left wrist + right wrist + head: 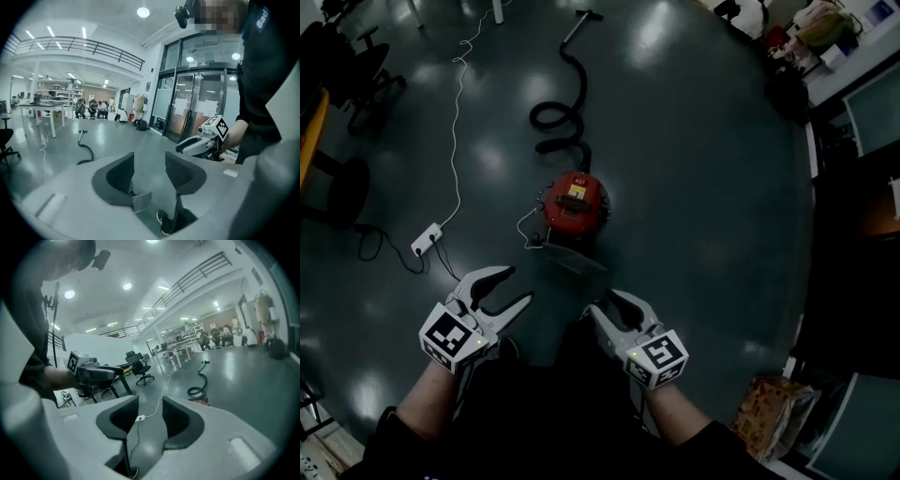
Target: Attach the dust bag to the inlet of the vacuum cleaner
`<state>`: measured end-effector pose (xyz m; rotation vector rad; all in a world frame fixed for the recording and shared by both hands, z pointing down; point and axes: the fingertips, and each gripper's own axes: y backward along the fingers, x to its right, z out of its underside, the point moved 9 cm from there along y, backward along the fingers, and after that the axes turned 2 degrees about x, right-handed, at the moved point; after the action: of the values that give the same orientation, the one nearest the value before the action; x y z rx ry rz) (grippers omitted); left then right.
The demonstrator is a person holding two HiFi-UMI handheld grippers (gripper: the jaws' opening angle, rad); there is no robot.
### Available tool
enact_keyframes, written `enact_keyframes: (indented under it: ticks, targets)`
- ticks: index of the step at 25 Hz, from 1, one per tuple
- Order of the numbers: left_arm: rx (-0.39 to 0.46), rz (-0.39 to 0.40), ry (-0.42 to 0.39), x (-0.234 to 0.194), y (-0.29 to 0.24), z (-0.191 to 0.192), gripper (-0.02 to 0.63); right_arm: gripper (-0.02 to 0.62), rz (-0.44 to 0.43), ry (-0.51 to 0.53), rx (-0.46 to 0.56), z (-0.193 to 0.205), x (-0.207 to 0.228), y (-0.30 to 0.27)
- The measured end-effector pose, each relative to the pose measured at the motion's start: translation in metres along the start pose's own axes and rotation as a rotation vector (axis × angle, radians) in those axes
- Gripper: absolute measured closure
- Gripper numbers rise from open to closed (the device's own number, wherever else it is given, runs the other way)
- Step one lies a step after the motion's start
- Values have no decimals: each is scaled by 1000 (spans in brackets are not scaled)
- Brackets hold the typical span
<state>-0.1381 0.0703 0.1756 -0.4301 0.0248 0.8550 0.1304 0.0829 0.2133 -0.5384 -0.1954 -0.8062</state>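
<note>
Both grippers, left point(517, 286) and right point(602, 302), hang part-open and empty. Beyond them on the floor, what looks like the grey dust bag point(574, 260) lies just before the red vacuum cleaner point(575, 202). It is probably light and floppy, best pinched at an edge.

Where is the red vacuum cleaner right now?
Head view, centre: the vacuum stands on the floor, its black hose coiling away beyond it, a white power strip to its left.

Vacuum cleaner point(200, 402) mostly behind right claw point(150, 400) — distant people point(96, 108) tiny.
</note>
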Motion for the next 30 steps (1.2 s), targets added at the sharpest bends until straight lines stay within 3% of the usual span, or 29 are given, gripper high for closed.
enact_keyframes:
  ticks: [3, 6, 9, 13, 17, 20, 22, 28, 30]
  targets:
    - [41, 5, -25, 12, 37, 8, 391, 436, 75, 30, 33, 2, -55, 9]
    - [35, 74, -90, 31, 75, 18, 391, 436, 124, 1, 87, 7, -111, 14]
    - [56, 131, -126, 52, 110, 25, 415, 436, 93, -37, 115, 10, -159, 17]
    - [142, 150, -140, 79, 139, 26, 493, 437, 50, 28, 179, 6, -202, 33]
    - [215, 154, -174, 109, 152, 4, 570, 460, 0, 164, 221, 2, -223, 62]
    - [260, 178, -187, 135, 151, -21, 604, 540, -53, 223, 274, -17, -239, 94]
    - [286, 206, -202, 153, 146, -37, 604, 592, -64, 231, 328, -24, -242, 117]
    - [341, 250, -217, 202, 133, -60, 604, 594, -47, 203, 431, -18, -226, 149]
    - [319, 254, -228, 213, 133, -57, 604, 594, -57, 205, 447, -22, -226, 155]
